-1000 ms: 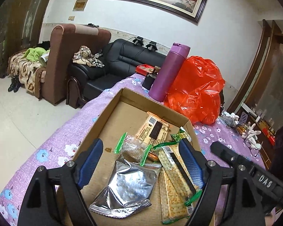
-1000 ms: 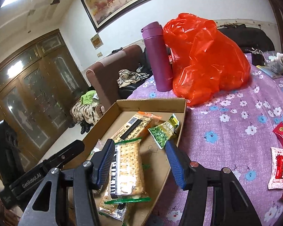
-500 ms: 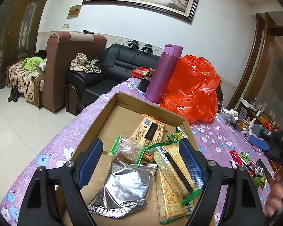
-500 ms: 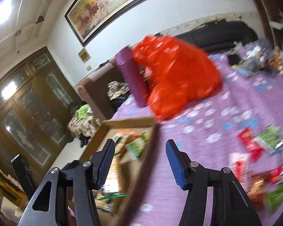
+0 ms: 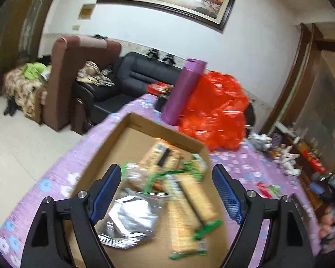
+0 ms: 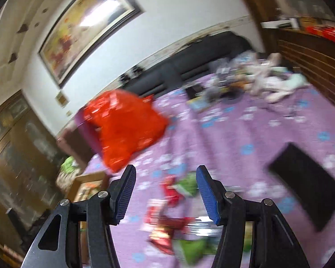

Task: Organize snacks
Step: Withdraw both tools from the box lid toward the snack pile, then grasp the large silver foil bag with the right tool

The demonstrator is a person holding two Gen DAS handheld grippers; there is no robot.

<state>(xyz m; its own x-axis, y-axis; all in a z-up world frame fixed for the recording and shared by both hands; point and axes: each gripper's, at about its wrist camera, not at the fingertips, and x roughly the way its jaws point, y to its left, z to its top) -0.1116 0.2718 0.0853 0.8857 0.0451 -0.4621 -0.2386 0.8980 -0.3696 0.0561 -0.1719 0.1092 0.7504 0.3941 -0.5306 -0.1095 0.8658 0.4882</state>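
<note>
Snacks [image 6: 167, 221] are lying scattered on the purple floral cloth [image 6: 245, 120], beneath the right gripper [image 6: 166, 192].
Its jaws are gaping empty; the left gripper [image 5: 167, 194] is hovering wide over crinkly packets in the cardboard box [image 5: 131, 138].

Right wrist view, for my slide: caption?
Open right tool above loose snack packets on the floral tablecloth.

A shallow cardboard box [image 5: 131, 120] on the purple cloth holds a silver pouch [image 5: 131, 221], long cracker packs [image 5: 189, 203] and a clear bag [image 5: 134, 176]. Loose red and green packets [image 6: 174, 201] lie blurred beside it on the cloth.
</note>
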